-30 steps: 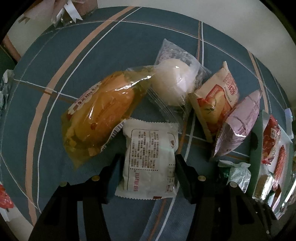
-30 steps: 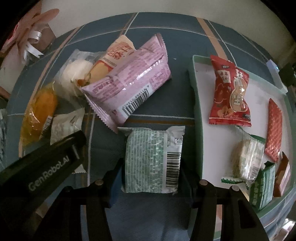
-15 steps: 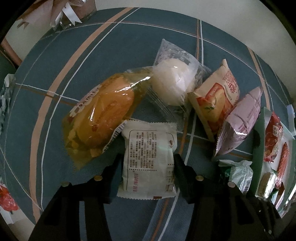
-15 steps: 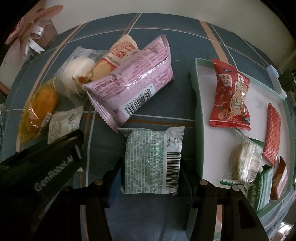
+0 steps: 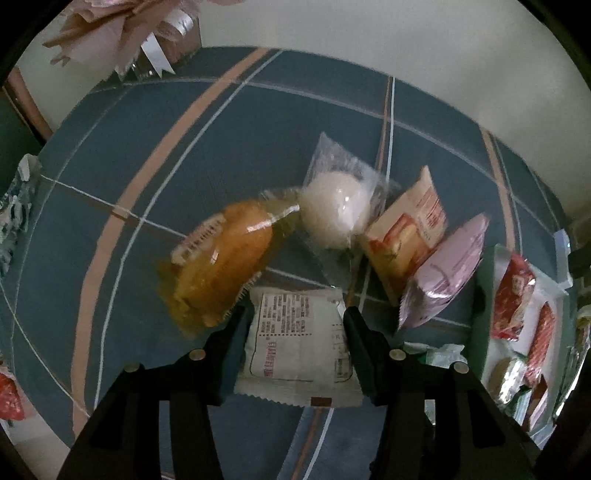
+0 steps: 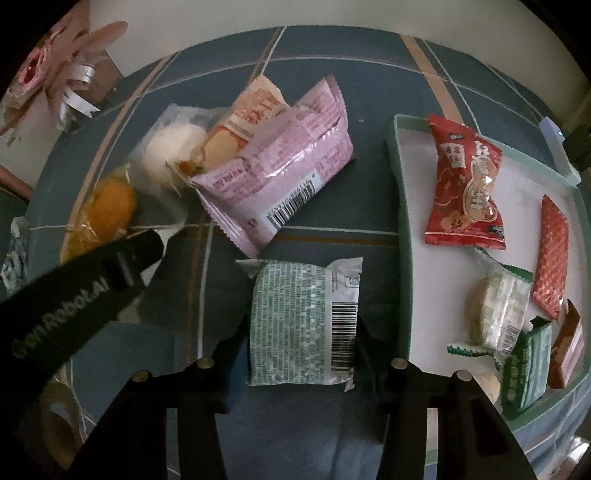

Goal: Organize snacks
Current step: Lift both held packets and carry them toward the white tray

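Note:
My left gripper (image 5: pixel 297 314) is shut on a white printed snack packet (image 5: pixel 299 343) and holds it above the blue plaid tablecloth, its pads pressing both long edges. Just past it lie an orange bun in clear wrap (image 5: pixel 221 266), a white round bun (image 5: pixel 334 214), a cream-and-red packet (image 5: pixel 406 236) and a pink packet (image 5: pixel 443 273). My right gripper (image 6: pixel 303 326) points down over a green printed packet (image 6: pixel 295 314) lying on the cloth. Its jaws are closing and the pads touch the packet's two sides. Right beside it stands the green-rimmed white tray (image 6: pixel 397 221).
The tray holds a red snack bag (image 6: pixel 469 184), a red bar (image 6: pixel 552 258) and several green and brown packs at its near end. The left tool's black housing (image 6: pixel 74 295) crosses the lower left of the right wrist view. A ribboned gift bundle (image 5: pixel 122 33) sits at the table's far left edge.
My left gripper has risen with the white packet, so the table and other snacks look farther away. The right fingers have closed in on the green packet, which has not moved.

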The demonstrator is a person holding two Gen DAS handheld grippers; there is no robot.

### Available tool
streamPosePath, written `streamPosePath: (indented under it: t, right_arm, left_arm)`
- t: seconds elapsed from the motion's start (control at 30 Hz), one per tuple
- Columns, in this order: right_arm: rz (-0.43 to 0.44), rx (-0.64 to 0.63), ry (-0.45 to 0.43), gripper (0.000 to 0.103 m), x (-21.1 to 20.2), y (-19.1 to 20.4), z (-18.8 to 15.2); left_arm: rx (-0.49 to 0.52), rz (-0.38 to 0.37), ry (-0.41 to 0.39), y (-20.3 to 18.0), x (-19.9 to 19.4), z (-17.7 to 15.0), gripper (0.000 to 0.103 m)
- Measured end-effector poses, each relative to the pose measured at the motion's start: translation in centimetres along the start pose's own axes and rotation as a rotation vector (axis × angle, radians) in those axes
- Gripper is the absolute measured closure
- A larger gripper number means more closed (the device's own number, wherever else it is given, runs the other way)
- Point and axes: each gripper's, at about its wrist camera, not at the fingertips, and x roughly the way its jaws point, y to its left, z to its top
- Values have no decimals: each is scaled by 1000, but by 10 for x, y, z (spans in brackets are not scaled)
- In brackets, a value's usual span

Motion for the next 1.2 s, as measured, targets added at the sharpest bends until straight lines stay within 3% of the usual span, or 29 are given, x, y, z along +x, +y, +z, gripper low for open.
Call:
streamPosePath:
  t: [0.13,0.2,0.23,0.4,0.57,0.67,0.83,1.0,1.2]
  right_arm:
    - [21,17,-12,51,-10,-5,3]
    - [32,25,-20,51,-16,-8,5]
    - [34,27,-23,51,-20,-10,7]
    - [46,35,-50,51,-40,-22,6]
    - [43,41,-41,51,-40,-31,6]
    - [40,42,-13,51,-29,-32,7]
    - [39,47,15,51,-19,-39,5]
    - [34,51,22,51,-16,-47,6]
    - [28,59,25,51,-9,-38,-2]
  left_arm:
    - [-13,-14,-32,5,-14,3,50]
    - [-19,-18,-51,7,-19,2,74]
    - [-23,-20,-58,8,-23,2,74]
    - [-35,-34,-74,12,-33,3,74]
    - [-32,-14,-6,12,-13,3,73]
    - [-15,25,34,9,3,1,56]
    - [-15,8,86,4,24,-5,48]
    - [15,28,126,0,34,-11,46]
    - [22,15,111,-5,30,-11,50]
